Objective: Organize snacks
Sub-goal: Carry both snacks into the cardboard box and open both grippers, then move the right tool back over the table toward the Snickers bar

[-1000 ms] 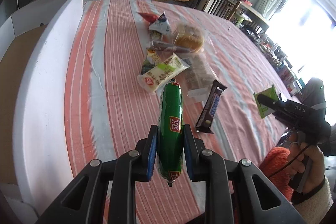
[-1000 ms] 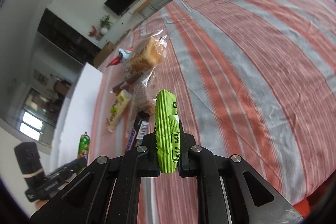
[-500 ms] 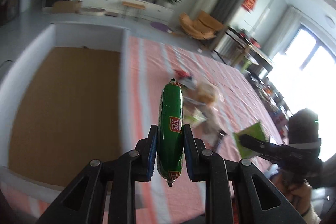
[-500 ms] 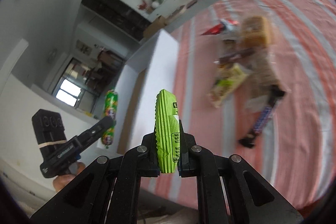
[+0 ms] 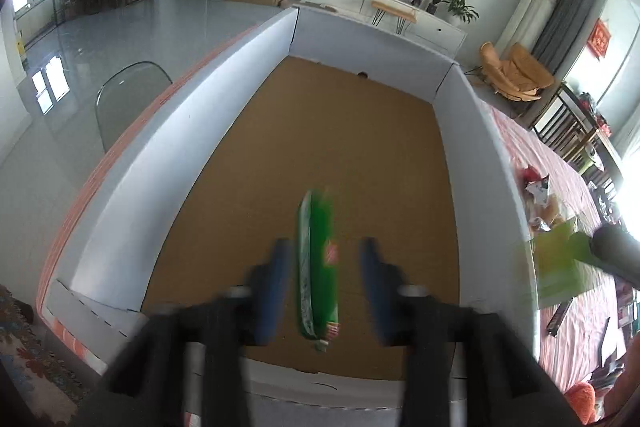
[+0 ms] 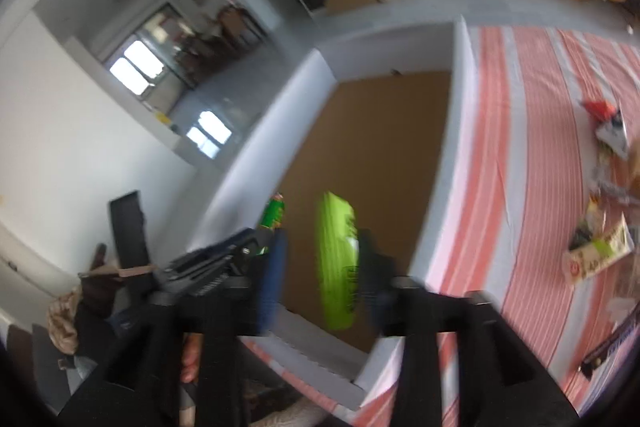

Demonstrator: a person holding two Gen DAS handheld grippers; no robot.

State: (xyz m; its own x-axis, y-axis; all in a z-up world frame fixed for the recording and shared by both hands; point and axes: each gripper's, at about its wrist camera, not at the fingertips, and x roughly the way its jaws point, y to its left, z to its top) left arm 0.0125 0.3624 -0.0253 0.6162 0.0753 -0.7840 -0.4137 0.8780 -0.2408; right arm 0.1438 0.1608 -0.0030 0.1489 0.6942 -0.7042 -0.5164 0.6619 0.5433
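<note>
My left gripper (image 5: 324,287) hangs over the white-walled cardboard box (image 5: 340,147), its jaws opening. The green sausage (image 5: 316,267) is blurred and loose between the spread blue pads, touching neither. My right gripper (image 6: 320,275) is above the box's near right corner, its jaws opening too. The lime green packet (image 6: 336,263) stands on edge between its pads, close to the right one, with a gap on the left. In the right wrist view the left gripper (image 6: 224,263) and the sausage (image 6: 272,213) show at the left.
The box's brown floor (image 6: 380,167) is bare. Right of the box, several snacks lie on the red-striped tablecloth (image 6: 532,147): a pale green packet (image 6: 600,251), a dark chocolate bar (image 6: 612,343) and bagged items farther back. A grey chair (image 5: 128,99) stands left of the table.
Both grippers swung left from the snack pile to above the box. Their jaws, shut on the sausage and the lime packet before, now stand apart with both snacks loose.
</note>
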